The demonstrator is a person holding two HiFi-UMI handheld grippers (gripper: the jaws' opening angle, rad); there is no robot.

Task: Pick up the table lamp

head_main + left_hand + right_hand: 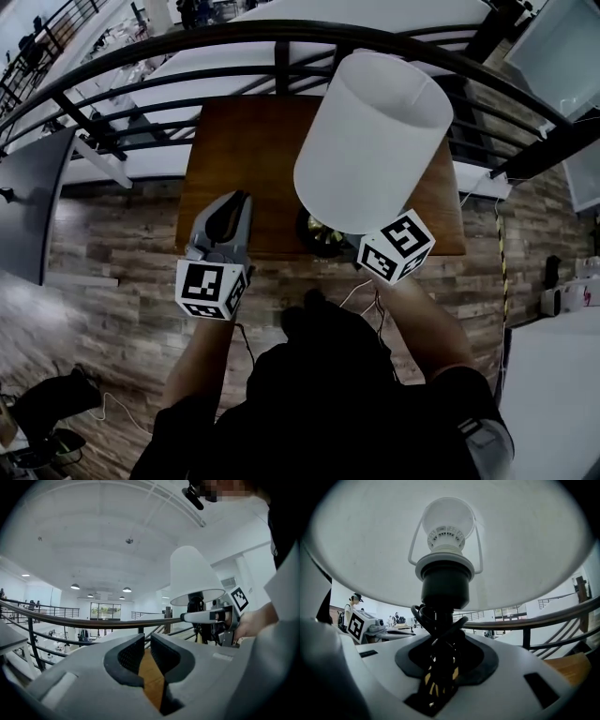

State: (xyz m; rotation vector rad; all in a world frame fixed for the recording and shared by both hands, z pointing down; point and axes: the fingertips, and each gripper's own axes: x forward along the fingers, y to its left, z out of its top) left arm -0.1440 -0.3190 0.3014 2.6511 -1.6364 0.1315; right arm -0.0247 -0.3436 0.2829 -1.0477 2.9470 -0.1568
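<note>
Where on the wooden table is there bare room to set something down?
The table is bare from its left edge to the lamp shade, back to the railing. Crowded: the near edge, with left gripper, lamp base, right gripper.

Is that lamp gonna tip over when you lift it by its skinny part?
Probably top-heavy: the big white shade sits above where the right tool grips the thin stem. The bulb looks breakable, so bumps seem risky.
</note>
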